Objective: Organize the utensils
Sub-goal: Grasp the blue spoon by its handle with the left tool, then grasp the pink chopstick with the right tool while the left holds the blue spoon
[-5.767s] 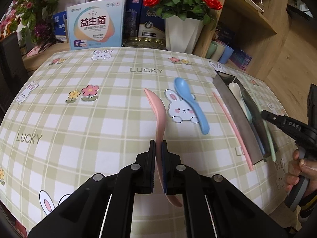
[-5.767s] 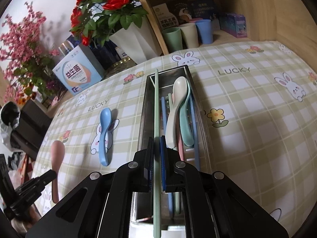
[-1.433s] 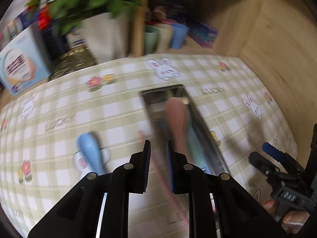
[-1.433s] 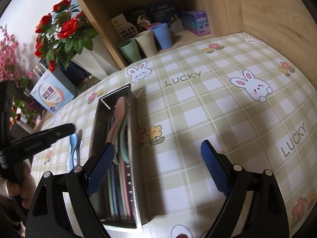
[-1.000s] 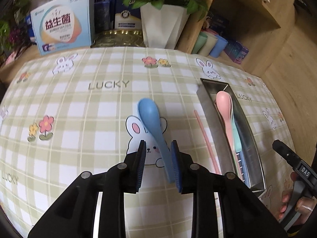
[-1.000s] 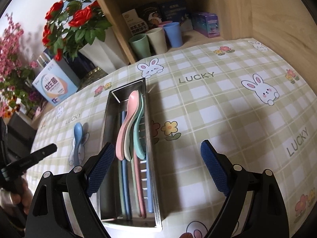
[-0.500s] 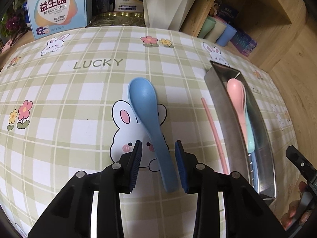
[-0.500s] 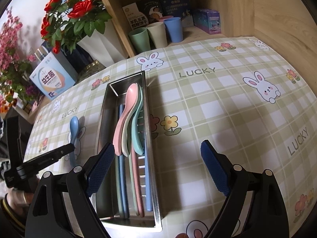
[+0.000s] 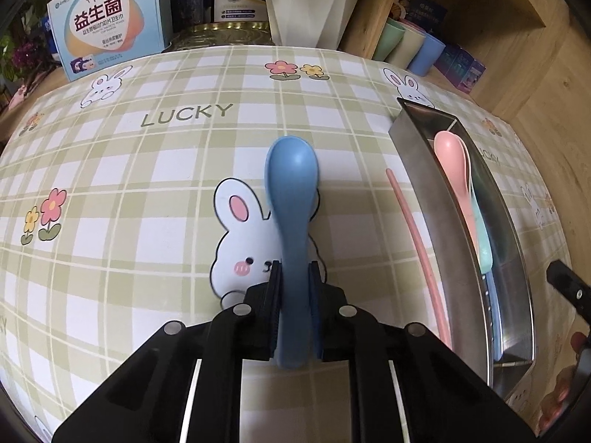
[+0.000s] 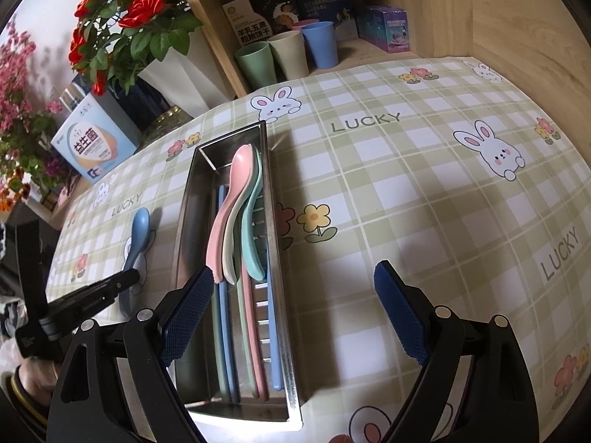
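Two tongs low over desk: left tongs clamp blue spoon handle, handle end hidden; right tongs spread wide, empty.

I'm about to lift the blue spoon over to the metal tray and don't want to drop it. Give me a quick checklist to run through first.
1. Left gripper straddles the blue spoon handle: ok.
2. Pads firmly clamped on the handle: cannot tell; they sit right against it.
3. Spoon lifted off the tablecloth: not ok, it lies flat.
4. Room in the metal tray: ok, bare strip along its left side, beside the pink spoon.
5. Right gripper out of the way: not ok, it is open with one finger above the tray.
6. Pink chopstick lies on the cloth beside the tray, along the path: not ok.
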The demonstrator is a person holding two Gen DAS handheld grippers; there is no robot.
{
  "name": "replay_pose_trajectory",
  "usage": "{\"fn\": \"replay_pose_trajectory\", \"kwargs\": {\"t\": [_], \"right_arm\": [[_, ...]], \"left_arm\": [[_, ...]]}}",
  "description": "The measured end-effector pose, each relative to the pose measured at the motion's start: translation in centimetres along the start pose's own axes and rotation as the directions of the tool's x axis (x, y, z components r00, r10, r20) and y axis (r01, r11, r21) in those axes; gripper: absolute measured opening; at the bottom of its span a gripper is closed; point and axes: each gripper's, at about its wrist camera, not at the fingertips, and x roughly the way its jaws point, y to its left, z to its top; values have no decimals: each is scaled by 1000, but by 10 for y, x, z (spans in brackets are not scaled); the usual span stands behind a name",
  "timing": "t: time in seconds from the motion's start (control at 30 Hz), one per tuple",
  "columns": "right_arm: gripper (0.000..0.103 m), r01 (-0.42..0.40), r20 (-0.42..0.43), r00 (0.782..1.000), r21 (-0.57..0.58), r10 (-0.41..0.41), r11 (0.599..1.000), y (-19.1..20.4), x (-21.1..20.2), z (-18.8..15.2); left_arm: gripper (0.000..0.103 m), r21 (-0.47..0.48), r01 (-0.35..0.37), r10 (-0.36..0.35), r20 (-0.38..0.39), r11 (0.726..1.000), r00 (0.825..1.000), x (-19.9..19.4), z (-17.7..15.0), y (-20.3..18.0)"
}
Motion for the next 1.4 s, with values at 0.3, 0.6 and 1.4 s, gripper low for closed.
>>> {"fn": "replay_pose_trajectory", "kwargs": {"t": [0.3,0.6,1.4], "right_arm": [[85,-46,4,999,-64,46,997,22,-7,-5],[66,-122,-37,992,-178,117,976,68,-9,-16],[34,307,12,940,-468,-341,828,202,73,-57]], "left_arm": [[14,-16,9,-8,48,1000,999,-34,-26,10],[13,-51,30,-25,83,998,996,-54,-44,29],[13,-225,26,12,165,974,986,-89,-74,125]]}}
